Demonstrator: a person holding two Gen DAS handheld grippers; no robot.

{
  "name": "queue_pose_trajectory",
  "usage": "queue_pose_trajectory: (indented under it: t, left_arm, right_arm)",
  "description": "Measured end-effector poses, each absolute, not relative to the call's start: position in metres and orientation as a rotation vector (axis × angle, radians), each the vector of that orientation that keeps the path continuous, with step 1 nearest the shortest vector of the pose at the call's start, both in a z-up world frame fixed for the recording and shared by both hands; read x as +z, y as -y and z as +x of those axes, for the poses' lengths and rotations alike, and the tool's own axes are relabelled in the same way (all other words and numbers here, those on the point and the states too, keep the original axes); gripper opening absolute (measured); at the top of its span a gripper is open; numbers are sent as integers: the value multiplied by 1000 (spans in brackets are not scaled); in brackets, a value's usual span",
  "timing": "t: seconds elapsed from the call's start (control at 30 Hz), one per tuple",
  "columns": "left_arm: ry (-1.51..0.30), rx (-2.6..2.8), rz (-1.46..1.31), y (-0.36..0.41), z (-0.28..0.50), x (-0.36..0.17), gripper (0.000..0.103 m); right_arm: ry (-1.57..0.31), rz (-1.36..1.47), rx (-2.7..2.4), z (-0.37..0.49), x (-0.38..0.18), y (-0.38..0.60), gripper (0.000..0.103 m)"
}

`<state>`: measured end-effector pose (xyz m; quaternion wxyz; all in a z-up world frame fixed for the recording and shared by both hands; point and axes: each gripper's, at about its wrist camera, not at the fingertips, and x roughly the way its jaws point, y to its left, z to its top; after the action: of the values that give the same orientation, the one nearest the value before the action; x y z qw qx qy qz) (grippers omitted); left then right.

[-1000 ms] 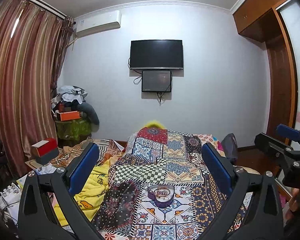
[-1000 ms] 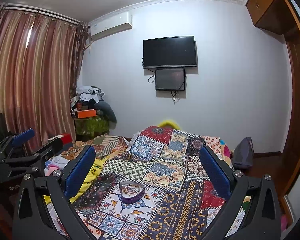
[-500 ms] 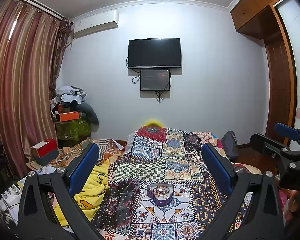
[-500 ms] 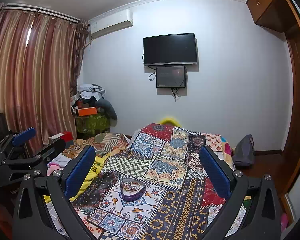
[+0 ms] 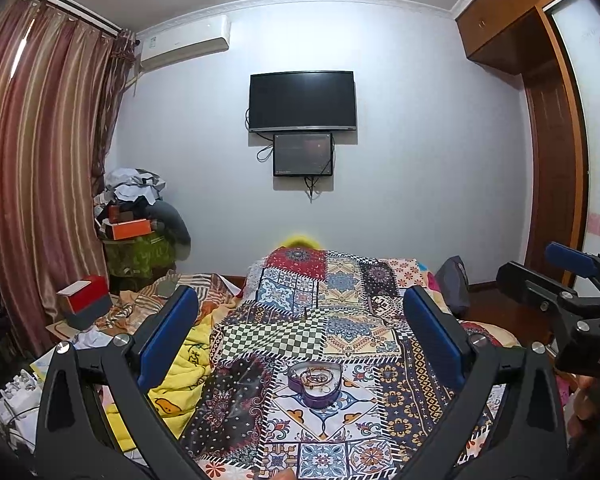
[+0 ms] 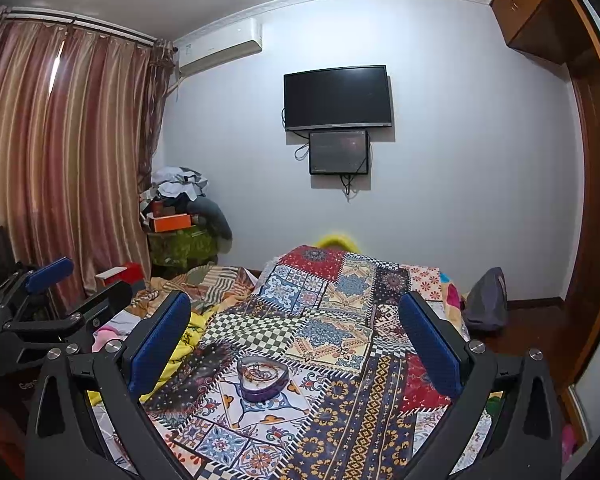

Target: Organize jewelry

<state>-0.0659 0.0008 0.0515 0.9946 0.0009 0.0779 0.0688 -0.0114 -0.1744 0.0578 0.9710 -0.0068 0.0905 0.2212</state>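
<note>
Heart-shaped jewelry box on quilt, between both claws' wide-apart fingers, untouched

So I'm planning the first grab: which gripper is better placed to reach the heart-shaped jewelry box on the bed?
Probably the left gripper: the jewelry box sits centered between its open fingers. For the right gripper, also open, the box lies left of center.

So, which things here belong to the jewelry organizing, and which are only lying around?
For the job:
- purple heart-shaped box, open, jewelry inside
- left gripper, right gripper, both open and empty

Lying about:
- patchwork bedspread under the box
- yellow blanket
- red and grey box
- orange box
- black wall television
</note>
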Motion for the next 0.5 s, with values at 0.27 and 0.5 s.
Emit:
queue_pose_trajectory:
  t: [0.27, 0.5]
  left_arm:
    - [-160, 136, -10, -4, -66, 50, 103]
    - [-167, 131, -24, -6, -64, 48, 103]
  right_arm:
    - [-186, -25, 442, -11, 56, 173, 103]
    - [-196, -36, 433, -9, 54, 169, 103]
